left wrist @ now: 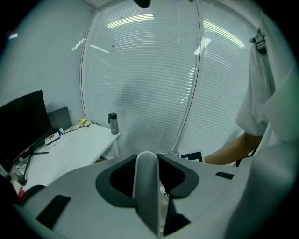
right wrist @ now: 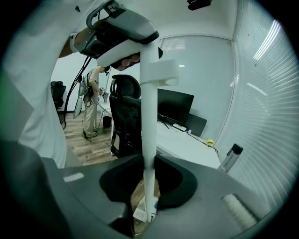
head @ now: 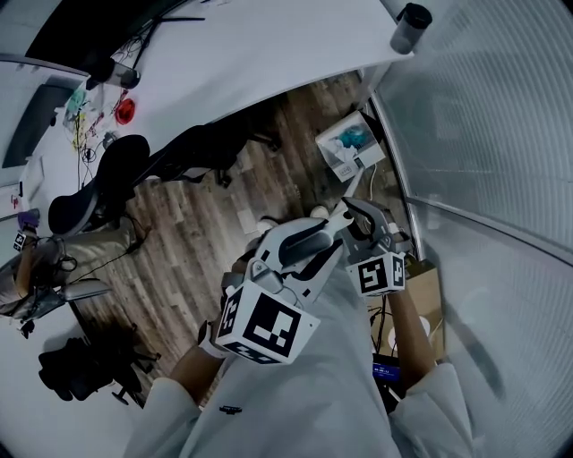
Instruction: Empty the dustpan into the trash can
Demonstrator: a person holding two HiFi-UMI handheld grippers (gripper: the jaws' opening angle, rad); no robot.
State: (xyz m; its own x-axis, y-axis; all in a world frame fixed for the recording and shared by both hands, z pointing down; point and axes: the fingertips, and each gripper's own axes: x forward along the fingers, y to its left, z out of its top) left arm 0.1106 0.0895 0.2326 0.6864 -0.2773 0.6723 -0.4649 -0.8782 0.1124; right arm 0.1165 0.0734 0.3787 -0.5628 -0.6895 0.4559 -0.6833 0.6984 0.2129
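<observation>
Both grippers hold one long white dustpan handle close to my body. My left gripper (head: 309, 241) (left wrist: 147, 161) is shut on the handle's rounded grey-white end (left wrist: 146, 186). My right gripper (head: 358, 215) (right wrist: 148, 161) is shut on the thin white pole (right wrist: 149, 116), which carries a clip (right wrist: 161, 72). In the right gripper view the pole runs up to the left gripper's body (right wrist: 119, 30). In the left gripper view the right gripper's marker cube (left wrist: 191, 156) shows just beyond the jaws. The pan itself is hidden, and I can make out no trash can.
A white desk (head: 269, 54) with a dark bottle (head: 412, 27) curves across the top, with a black office chair (head: 107, 179) beside it. A white box (head: 349, 148) and a cardboard box (head: 428, 286) stand on the wooden floor by the blinds. Another person (right wrist: 93, 98) stands farther off.
</observation>
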